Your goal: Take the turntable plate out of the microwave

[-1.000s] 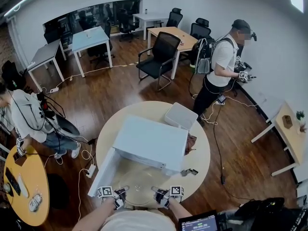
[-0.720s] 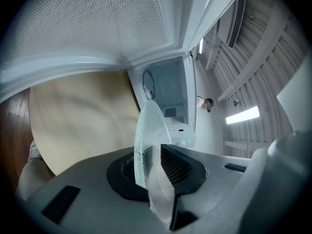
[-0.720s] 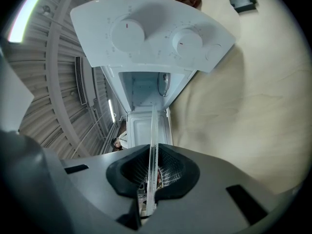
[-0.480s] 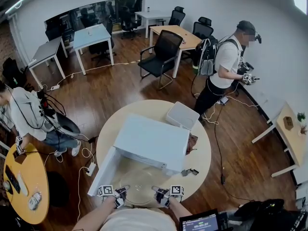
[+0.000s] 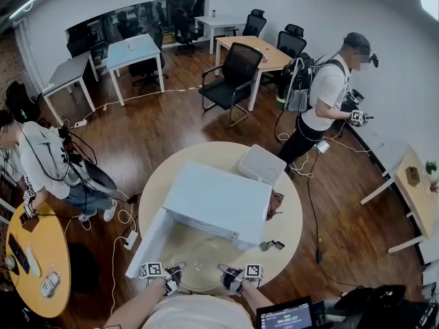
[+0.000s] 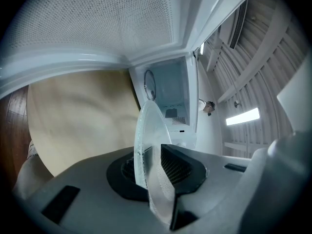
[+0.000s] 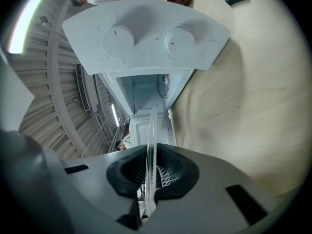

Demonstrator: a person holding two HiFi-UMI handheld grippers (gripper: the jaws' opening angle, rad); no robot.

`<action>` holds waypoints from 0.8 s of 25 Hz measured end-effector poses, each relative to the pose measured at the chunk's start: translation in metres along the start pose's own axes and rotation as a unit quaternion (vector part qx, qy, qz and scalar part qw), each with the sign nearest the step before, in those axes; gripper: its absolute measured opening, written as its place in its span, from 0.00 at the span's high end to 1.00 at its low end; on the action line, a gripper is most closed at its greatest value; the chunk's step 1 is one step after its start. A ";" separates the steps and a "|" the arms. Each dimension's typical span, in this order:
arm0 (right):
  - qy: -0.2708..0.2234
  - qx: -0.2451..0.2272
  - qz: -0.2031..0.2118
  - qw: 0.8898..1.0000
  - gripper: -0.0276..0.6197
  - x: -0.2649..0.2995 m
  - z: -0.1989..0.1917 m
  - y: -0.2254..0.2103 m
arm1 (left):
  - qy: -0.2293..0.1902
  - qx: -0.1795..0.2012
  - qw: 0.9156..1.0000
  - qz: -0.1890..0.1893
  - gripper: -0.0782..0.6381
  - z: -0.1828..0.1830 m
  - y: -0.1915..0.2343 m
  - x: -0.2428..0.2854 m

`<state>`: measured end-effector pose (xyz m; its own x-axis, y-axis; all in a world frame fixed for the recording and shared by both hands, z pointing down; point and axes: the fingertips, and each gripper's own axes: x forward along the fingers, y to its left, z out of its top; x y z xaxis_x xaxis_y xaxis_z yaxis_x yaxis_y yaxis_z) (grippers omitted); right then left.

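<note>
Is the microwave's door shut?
No, the microwave has its door swung wide open toward the left in the head view.

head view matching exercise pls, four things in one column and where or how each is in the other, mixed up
1 plate
2 microwave door
3 white bin
4 black chair

a open, swung left
b beside a wooden desk
c held by left hand-held gripper and right hand-held gripper
d on the round table, beyond the microwave

Pairs: 1-c, 2-a, 3-d, 4-b
</note>
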<state>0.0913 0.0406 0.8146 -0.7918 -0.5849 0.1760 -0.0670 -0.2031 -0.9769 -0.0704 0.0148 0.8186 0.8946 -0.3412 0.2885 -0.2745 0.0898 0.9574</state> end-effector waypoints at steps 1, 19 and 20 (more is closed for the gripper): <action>-0.002 0.000 0.001 1.000 0.91 -0.001 0.000 0.000 | 0.000 0.000 1.000 -0.005 0.82 0.000 -0.001 0.000; -0.029 -0.036 0.030 0.998 0.91 -0.021 0.004 0.011 | -0.021 0.039 0.999 0.030 0.77 -0.002 -0.014 -0.001; -0.030 -0.038 0.028 0.998 0.91 -0.022 0.003 0.010 | -0.020 0.038 0.999 0.033 0.77 -0.003 -0.013 -0.002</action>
<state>0.1102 0.0488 0.8011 -0.7577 -0.6406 0.1249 -0.0714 -0.1088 -0.9915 -0.0677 0.0174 0.8056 0.8593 -0.3736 0.3492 -0.3605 0.0419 0.9318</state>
